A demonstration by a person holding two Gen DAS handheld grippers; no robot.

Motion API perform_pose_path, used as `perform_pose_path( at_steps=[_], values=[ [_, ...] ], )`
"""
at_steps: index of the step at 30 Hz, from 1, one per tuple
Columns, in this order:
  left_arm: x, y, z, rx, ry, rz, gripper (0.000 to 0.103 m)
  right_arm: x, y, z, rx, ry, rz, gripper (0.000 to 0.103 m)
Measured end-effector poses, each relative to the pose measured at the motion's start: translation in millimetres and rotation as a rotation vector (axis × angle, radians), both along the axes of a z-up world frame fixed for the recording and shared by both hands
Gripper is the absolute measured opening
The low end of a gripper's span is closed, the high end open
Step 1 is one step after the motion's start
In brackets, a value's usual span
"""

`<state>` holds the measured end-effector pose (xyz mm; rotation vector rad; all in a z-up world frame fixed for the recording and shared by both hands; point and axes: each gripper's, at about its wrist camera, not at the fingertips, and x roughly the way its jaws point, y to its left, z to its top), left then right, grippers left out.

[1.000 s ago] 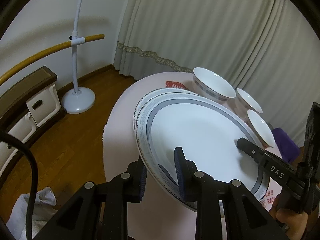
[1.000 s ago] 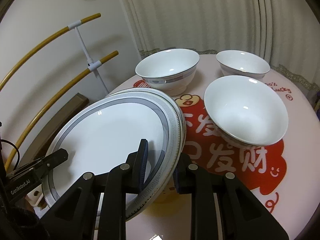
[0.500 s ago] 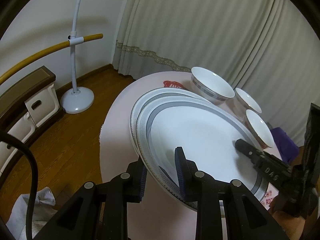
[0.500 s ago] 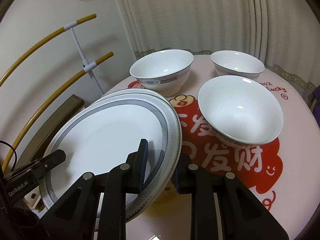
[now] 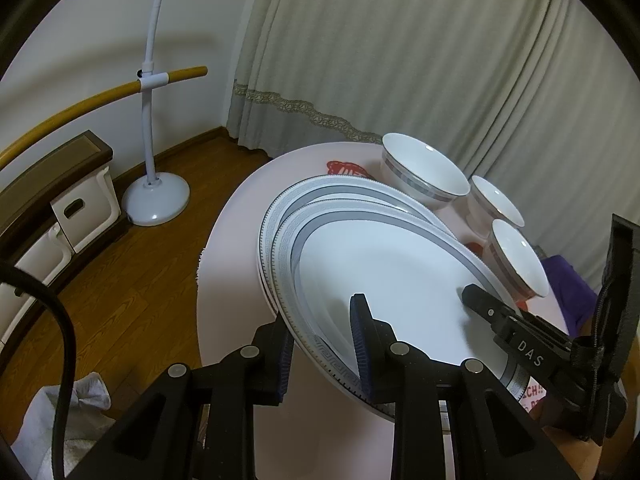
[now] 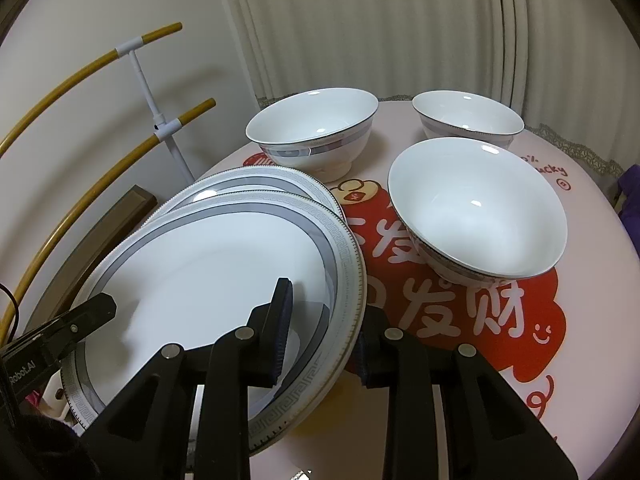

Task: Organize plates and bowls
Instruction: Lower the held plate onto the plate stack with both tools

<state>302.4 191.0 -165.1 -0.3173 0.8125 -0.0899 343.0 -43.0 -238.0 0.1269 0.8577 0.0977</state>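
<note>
Left wrist view: the left gripper (image 5: 322,336) is clenched on the near rim of the top plate (image 5: 384,280), which sits tilted and offset on the lower plate (image 5: 276,210); three bowls (image 5: 424,178) stand beyond that plate

Right wrist view: the right gripper (image 6: 322,330) straddles the top plate's (image 6: 208,264) opposite rim, its jaws just opening, pads seemingly off it. Best let the plate settle flat and centred on the lower plate (image 6: 256,178) before the left lets go

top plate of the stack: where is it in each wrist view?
Left wrist: top plate fills centre-right, near rim between the left gripper fingers.
Right wrist: top plate fills lower left, its right rim between the right gripper fingers.
Shared landmark: grey-banded bowl.
</note>
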Motion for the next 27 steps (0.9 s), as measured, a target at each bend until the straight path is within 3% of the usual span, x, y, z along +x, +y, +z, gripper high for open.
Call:
perform_pose_path(
  at_steps=[12,23,27],
  values=[
    [1.7,-4.1,2.4,0.025,0.005,0.01,0.025,-1.7,5.5,-2.0,-0.004,0.007,0.002,0.036],
    [2.1,-6.7,2.7,0.042,0.007,0.01,0.024,-13.0,2.3,-2.6,0.056,0.014,0.002,0.038],
    [2.2,-7.5,2.8,0.045,0.008,0.014,0.025,-17.5,3.8,-2.6,0.068,0.017,0.0,0.045]
  ],
)
